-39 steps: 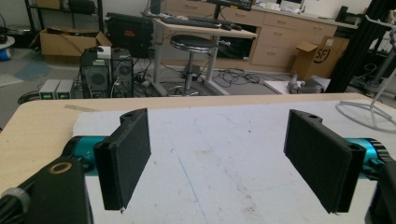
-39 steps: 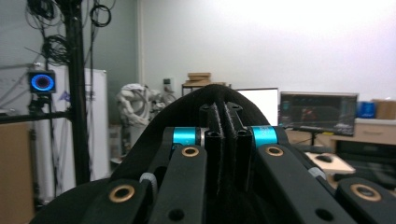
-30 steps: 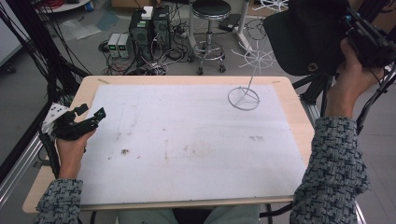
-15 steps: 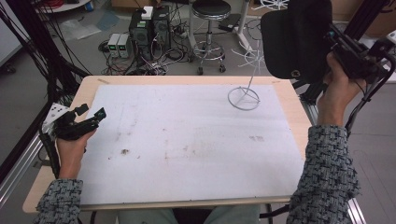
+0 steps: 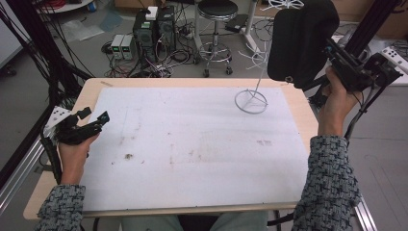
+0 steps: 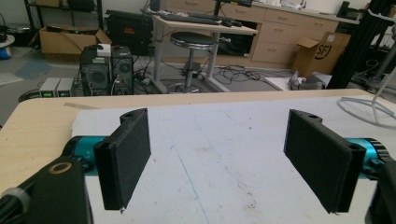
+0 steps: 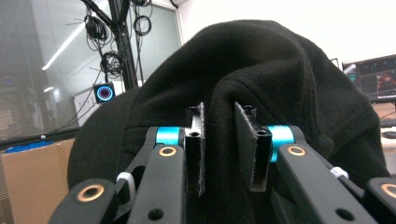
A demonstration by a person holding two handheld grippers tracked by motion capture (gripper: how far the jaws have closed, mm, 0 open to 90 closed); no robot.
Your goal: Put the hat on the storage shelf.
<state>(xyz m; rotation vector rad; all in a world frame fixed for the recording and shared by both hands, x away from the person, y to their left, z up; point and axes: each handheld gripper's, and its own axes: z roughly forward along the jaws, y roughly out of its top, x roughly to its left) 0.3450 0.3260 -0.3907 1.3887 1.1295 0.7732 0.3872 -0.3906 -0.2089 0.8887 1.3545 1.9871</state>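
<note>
The right tongs [image 5: 321, 61], their jaws just easing apart around a fold of a black cap [image 5: 300, 41], look to be lowering it toward the wire stand [image 5: 251, 98] on the counter [image 5: 192, 144], which still needs lining up, while the left tongs [image 5: 94, 118] rest open and empty.

You had a black cap [image 5: 300, 41] up in the air at the far right of the table, above its edge. It was soft, dark fabric, rounded at the crown, hanging with the crown uppermost and its lower edge drooping; a small metal eyelet showed near that lower edge. A fold of its cloth [image 7: 219, 121] stood pinched up in a ridge, the rest bulging out behind and to both sides. Just beside it, a thin white wire stand [image 5: 251, 98] stood upright on the white mat, its round ring base flat on the surface and its branching top rising behind the cap.
</note>
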